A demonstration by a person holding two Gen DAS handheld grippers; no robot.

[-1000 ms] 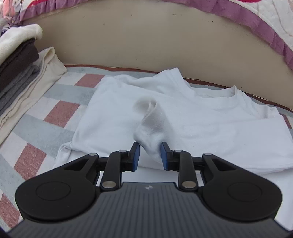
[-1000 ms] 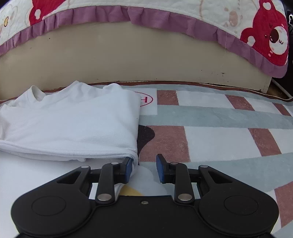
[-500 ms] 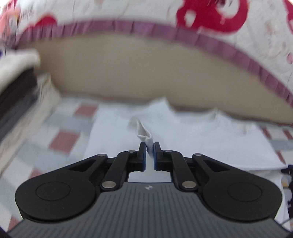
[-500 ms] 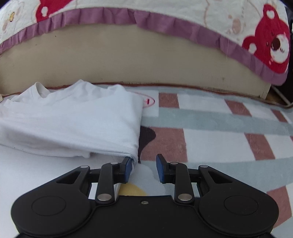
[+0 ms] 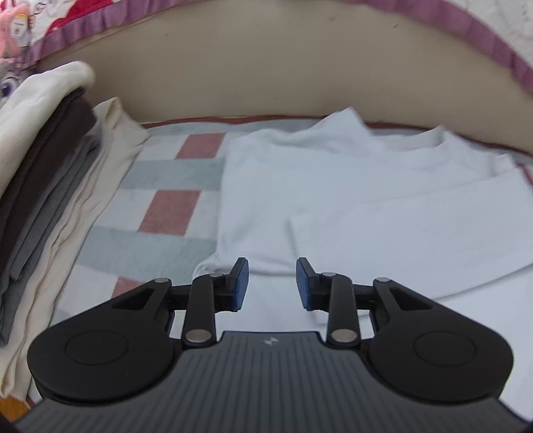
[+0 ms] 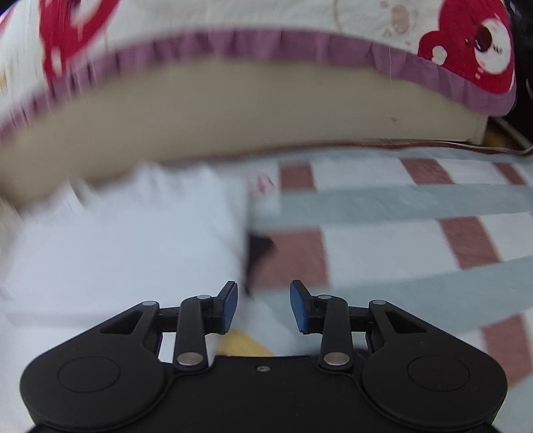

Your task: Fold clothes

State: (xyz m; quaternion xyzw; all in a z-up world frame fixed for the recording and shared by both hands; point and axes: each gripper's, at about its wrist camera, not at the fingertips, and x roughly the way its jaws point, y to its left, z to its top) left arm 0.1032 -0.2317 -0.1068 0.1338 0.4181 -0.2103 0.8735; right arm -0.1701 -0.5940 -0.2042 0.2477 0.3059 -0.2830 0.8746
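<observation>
Lying folded on the checked blanket, the white T-shirt is gripped by neither tool: the left gripper and right gripper both hover with jaws opening and nothing between them. A low pass could likely snag the loose top flap and undo the fold. A stack of folded clothes crowds the left; the bed base closes off the far side.

Checked blanket spread flat underneath, brick-red, grey-green and white blocks running across both views. Behind it stands a plain beige panel, a few dark specks on it. Over its top hangs a quilt with a purple frill, and there's a red cartoon bear printed at the right end.
</observation>
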